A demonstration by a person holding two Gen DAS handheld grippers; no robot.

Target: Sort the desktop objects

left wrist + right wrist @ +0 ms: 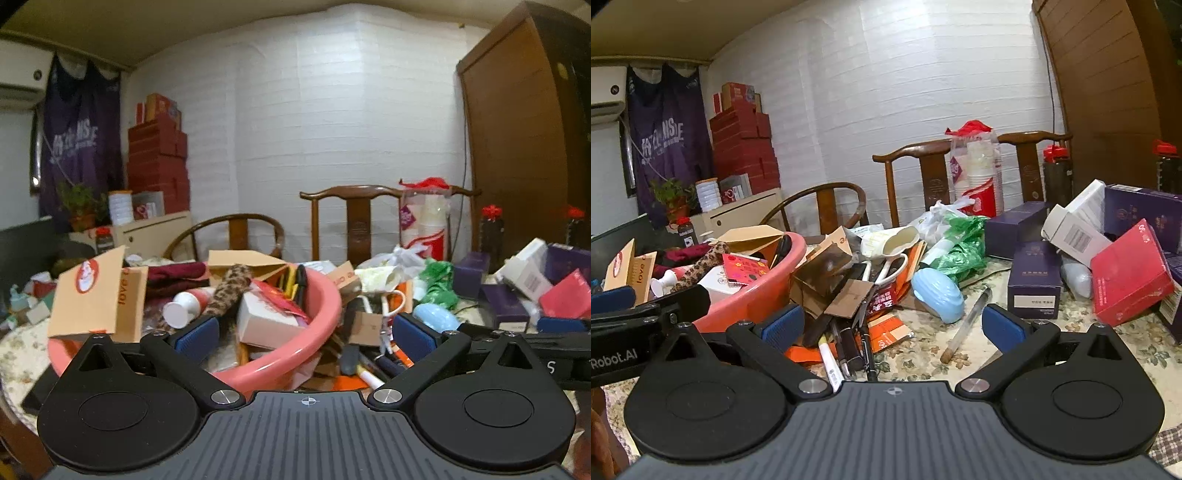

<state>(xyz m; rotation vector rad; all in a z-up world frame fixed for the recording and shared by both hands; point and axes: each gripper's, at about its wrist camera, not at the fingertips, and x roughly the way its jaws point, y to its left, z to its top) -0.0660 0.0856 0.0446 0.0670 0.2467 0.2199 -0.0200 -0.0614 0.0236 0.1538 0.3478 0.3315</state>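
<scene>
A pink basin [317, 332] [753, 302] holds boxes, a white bottle [184, 306] and a leopard-print piece [229, 291]. My left gripper [304, 334] is open and empty, just in front of the basin's near rim. My right gripper [893, 326] is open and empty above a heap of pens [849, 347], cardboard scraps [846, 299] and scissors [890, 271]. A light blue case [938, 295] and a clear pen [967, 321] lie on the floral cloth just beyond the right gripper. The left gripper's body [646, 317] shows at the left of the right wrist view.
Purple boxes [1034, 280], a white box [1075, 229] and a red box [1130, 273] crowd the right side. A green bag [960, 243], a cup stack [979, 177] and dark bottles [1058, 177] stand behind. Wooden chairs [354, 218] line the far edge. A cardboard box [99, 295] leans at the left.
</scene>
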